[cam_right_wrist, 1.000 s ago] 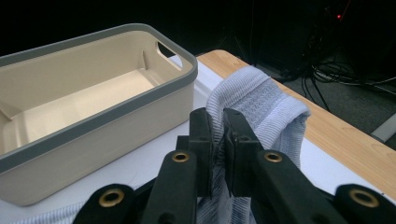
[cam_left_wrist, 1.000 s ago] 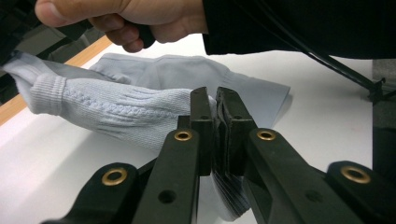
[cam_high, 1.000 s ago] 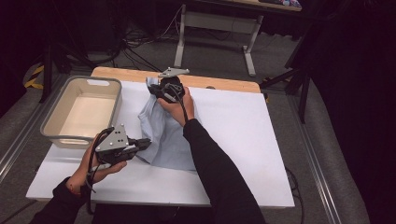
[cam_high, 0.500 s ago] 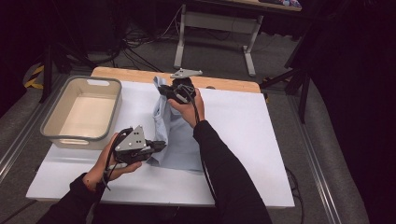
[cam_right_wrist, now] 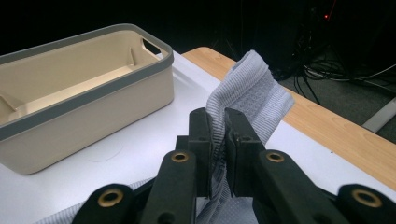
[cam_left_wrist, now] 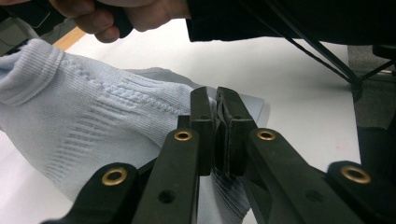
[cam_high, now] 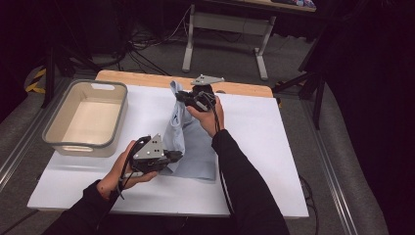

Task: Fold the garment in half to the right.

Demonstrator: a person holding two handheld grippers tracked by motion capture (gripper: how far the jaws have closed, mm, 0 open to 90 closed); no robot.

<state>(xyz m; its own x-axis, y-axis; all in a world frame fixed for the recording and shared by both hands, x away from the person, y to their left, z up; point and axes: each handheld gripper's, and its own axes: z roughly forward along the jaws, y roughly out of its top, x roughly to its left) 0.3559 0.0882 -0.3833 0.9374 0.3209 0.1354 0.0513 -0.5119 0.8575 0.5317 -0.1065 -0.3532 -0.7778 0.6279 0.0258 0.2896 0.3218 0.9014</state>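
High view: a pale blue knitted garment [cam_high: 191, 142] lies on the white desk [cam_high: 274, 147], running from near the far edge toward the near edge, a little left of the middle. The right claw [cam_high: 182, 96] grips its far end and lifts that end off the surface, so it stands up in a small peak close to the wooden strip along the far edge. The left claw [cam_high: 177, 155] pinches the near left side of the cloth. With one grip at each end, the fabric can be stretched or folded along its length, which I judge to be the work in hand. A beige bin [cam_high: 85, 117] with a grey rim sits at the far left corner of the desk, empty and well apart from the cloth; it is probably where the garment ends up.

Left gripper view: the left claw [cam_left_wrist: 217, 112] is clenched, its black jaws nearly meeting with a thin layer of the garment [cam_left_wrist: 93, 126] caught between them. The ribbed knit spreads away to the left and hangs slightly, so this edge is raised rather than lying flat. The person's other hand [cam_left_wrist: 126, 16] shows at the top.

Right gripper view: the right claw [cam_right_wrist: 218, 126] is also clenched on the garment [cam_right_wrist: 252, 88], whose ribbed hem rises above the jaws in a fold. Holding the hem lets the whole edge travel together. The bin [cam_right_wrist: 84, 93] stands beyond, to the left.
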